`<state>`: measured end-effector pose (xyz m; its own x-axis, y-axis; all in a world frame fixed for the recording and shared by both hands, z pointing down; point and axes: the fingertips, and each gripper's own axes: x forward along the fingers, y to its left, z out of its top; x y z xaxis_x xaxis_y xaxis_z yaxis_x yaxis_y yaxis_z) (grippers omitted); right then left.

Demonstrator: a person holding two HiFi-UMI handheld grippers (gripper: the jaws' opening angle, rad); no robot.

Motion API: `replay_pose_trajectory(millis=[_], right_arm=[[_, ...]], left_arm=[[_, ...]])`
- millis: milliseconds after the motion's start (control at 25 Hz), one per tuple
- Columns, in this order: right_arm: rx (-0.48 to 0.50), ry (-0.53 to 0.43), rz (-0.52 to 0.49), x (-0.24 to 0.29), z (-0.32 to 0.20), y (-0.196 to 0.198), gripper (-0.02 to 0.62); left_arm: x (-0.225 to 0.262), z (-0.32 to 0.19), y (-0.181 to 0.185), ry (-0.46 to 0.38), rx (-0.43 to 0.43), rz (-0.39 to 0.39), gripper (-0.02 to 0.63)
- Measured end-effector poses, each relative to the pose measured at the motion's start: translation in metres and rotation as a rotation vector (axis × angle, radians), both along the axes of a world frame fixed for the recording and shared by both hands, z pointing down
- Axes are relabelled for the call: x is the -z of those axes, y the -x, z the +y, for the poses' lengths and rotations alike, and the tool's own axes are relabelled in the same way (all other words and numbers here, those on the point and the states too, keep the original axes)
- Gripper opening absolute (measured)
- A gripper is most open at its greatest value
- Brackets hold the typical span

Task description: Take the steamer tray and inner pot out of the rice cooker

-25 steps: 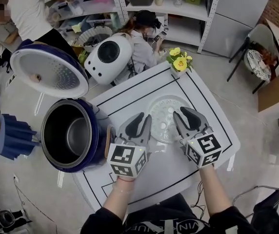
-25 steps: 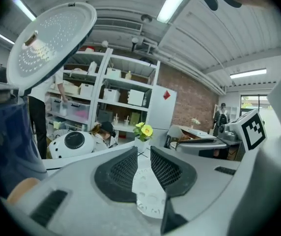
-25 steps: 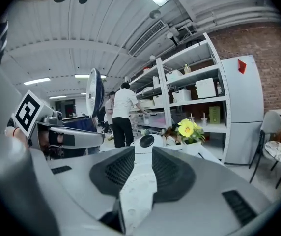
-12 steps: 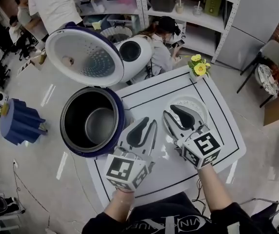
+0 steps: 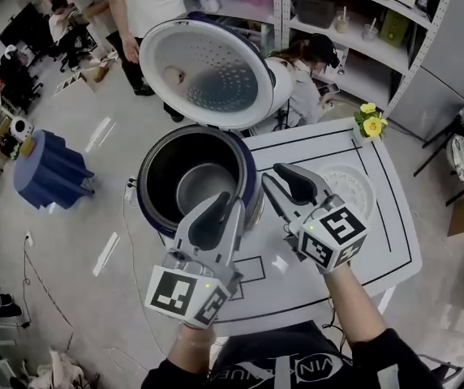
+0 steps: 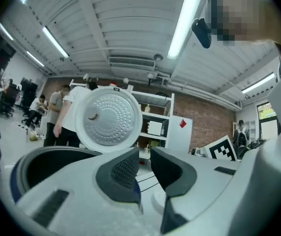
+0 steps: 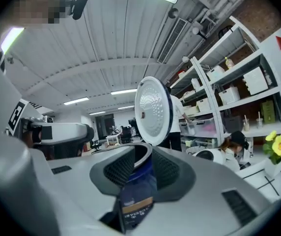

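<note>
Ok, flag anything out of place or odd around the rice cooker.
Nothing stands out: the lid stands open, the inner pot sits level in the rice cooker, and the steamer tray lies flat on the table beside it. No spills visible.

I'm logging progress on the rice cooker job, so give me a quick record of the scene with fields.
Rice cooker: open, lid raised
Inner pot: inside the cooker
Steamer tray: on the table, right of the cooker
Left gripper: fingers apart, empty, over the cooker's near rim
Right gripper: fingers apart, empty, at the cooker's right rim
</note>
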<state>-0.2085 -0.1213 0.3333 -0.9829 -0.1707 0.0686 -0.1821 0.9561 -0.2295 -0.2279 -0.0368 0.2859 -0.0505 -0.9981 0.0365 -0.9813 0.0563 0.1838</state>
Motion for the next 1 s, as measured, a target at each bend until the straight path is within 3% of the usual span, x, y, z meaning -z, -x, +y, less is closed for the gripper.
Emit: replay_pose_trajectory(millis=[200, 440, 640, 1000], right_arm=[[0.056, 0.037, 0.044, -0.006, 0.016, 0.034, 0.115], [0.051, 0.082, 0.107, -0.025, 0.006, 0.051, 0.169], [0.053, 0.106, 0.134, -0.032, 0.002, 0.063, 0.184], [0.048, 0.106, 0.176, -0.036, 0.0, 0.071, 0.184]], left_arm=[[-0.01, 0.041, 0.063, 0.079, 0.162, -0.051, 0.055], [-0.03, 0.086, 0.14, 0.181, 0.37, -0.104, 0.072], [-0.059, 0.096, 0.178, 0.261, 0.411, -0.05, 0.112], [-0.078, 0.084, 0.184, 0.339, 0.378, -0.059, 0.137]])
